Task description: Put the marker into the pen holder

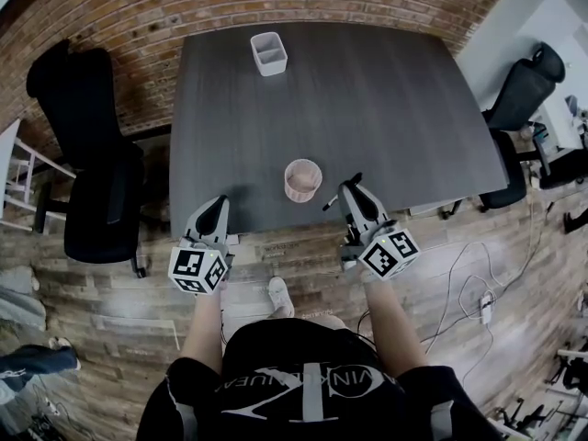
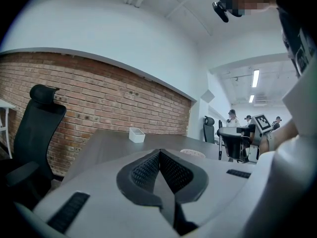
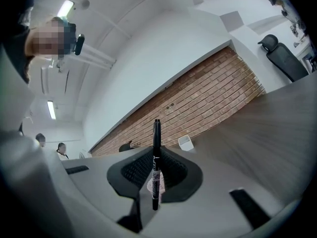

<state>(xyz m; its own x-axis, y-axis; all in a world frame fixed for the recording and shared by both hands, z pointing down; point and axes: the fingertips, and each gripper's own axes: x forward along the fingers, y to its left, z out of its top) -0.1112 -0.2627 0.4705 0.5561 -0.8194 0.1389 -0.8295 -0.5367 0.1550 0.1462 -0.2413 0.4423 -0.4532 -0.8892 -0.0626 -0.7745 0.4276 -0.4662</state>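
Observation:
A pink round pen holder (image 1: 302, 179) stands on the dark grey table (image 1: 367, 108) near its front edge. My right gripper (image 1: 352, 194) hovers just right of the holder, shut on a black marker (image 3: 156, 162) that stands across its jaws, one end sticking out toward the holder (image 1: 330, 204). My left gripper (image 1: 217, 211) hangs at the table's front edge, left of the holder, with its jaws closed together and nothing between them (image 2: 159, 170). The holder's rim (image 2: 192, 153) shows just above the left jaws.
A white rectangular box (image 1: 268, 53) sits at the table's far edge. A black office chair (image 1: 96, 191) stands to the left, and another chair (image 1: 524, 90) to the right. A brick wall (image 1: 110, 16) runs behind the table. Cables (image 1: 478, 292) lie on the wooden floor.

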